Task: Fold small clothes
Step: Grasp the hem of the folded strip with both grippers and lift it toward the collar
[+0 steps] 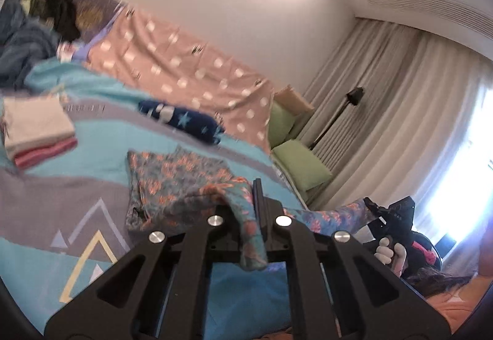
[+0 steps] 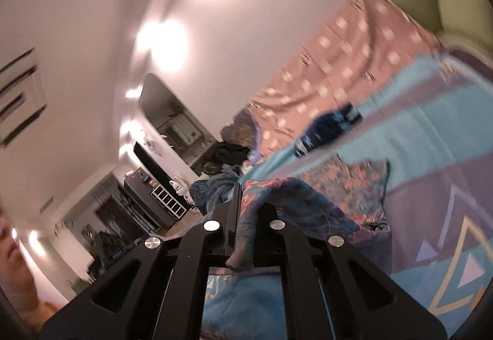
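Observation:
A small blue-grey garment with orange flowers (image 1: 178,182) lies partly on the bed, its near edge lifted off the cover. In the left wrist view my left gripper (image 1: 251,201) is shut on one corner, and a flap of the cloth hangs down between the fingers. The lifted edge stretches right to my right gripper (image 1: 377,212), held by a hand (image 1: 391,253). In the right wrist view my right gripper (image 2: 249,207) is shut on the other corner of the floral garment (image 2: 308,198), which drapes over one finger.
The bed has a teal and grey patterned cover (image 1: 61,201). On it are a folded white and pink stack (image 1: 37,127), a navy star-print garment (image 1: 181,121), a pink dotted blanket (image 1: 185,62) and a dark clothes pile (image 1: 24,44). Green pillows (image 1: 299,164) and a floor lamp (image 1: 339,115) stand beyond the bed.

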{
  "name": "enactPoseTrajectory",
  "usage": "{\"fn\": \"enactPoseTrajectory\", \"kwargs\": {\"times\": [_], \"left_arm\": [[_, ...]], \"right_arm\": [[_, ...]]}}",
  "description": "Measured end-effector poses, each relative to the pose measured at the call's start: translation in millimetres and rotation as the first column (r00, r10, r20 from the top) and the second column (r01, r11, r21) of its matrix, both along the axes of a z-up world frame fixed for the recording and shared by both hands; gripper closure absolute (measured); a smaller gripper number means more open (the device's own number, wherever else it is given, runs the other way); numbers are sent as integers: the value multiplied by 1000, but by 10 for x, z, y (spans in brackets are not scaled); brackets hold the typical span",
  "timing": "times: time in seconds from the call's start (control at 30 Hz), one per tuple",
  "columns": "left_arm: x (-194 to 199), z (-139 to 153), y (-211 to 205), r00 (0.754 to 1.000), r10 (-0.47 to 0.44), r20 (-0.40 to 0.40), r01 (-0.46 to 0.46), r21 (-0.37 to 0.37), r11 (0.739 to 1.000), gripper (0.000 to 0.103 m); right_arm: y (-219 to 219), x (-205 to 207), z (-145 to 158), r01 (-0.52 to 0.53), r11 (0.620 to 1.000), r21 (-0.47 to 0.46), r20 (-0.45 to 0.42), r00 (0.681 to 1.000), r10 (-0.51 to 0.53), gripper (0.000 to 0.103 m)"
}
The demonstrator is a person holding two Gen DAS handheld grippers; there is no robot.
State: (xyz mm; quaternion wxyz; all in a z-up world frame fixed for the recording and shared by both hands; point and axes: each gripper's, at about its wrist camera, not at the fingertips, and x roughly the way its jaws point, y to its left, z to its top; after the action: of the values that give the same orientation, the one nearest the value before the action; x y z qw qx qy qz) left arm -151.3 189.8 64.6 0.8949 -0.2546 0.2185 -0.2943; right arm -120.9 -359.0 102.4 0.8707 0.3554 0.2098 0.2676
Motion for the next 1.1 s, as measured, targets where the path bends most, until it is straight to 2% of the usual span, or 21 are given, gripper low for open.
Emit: {"fn": "enactPoseTrajectory", "kwargs": {"times": [0.03, 0.2, 0.33, 0.5, 0.7, 0.9, 1.03, 1.07, 1.1], "left_arm": [[92, -52, -18, 1000, -4, -19, 4, -1, 1000, 98], [566, -269, -60, 995, -25, -98, 23, -21, 1000, 98], [899, -343, -95, 991, -17, -131, 15, -14, 1000, 98], [1207, -329, -121, 992, -18, -124, 15, -25, 1000, 98], [1657, -318, -110, 994, 1, -111, -7, -62, 998, 98], [2335, -423, -123, 987, 26, -160, -31, -32, 999, 98], [2899, -679, -178, 968, 54, -243, -52, 17, 999, 98], [3017, -761, -196, 962, 62, -266, -53, 40, 998, 98], [3133, -850, -214, 953, 80, -291, -62, 68, 996, 96]], "right_arm": [[-2, 128, -109, 17, 1000, -11, -43, 999, -17, 99], [-15, 459, -394, 47, 998, -37, -144, 988, -51, 98], [-23, 637, -437, 55, 997, -55, -155, 986, -63, 98], [-25, 950, -342, 55, 994, -91, -144, 987, -68, 97], [28, 1541, -296, 40, 989, -140, -153, 986, -61, 97], [21, 2246, -511, 41, 990, -138, -256, 964, -76, 97], [48, 2695, -689, 40, 988, -152, -308, 948, -86, 97], [58, 2800, -753, 42, 984, -172, -329, 939, -97, 95], [66, 2895, -841, 51, 979, -196, -361, 925, -120, 84]]}}
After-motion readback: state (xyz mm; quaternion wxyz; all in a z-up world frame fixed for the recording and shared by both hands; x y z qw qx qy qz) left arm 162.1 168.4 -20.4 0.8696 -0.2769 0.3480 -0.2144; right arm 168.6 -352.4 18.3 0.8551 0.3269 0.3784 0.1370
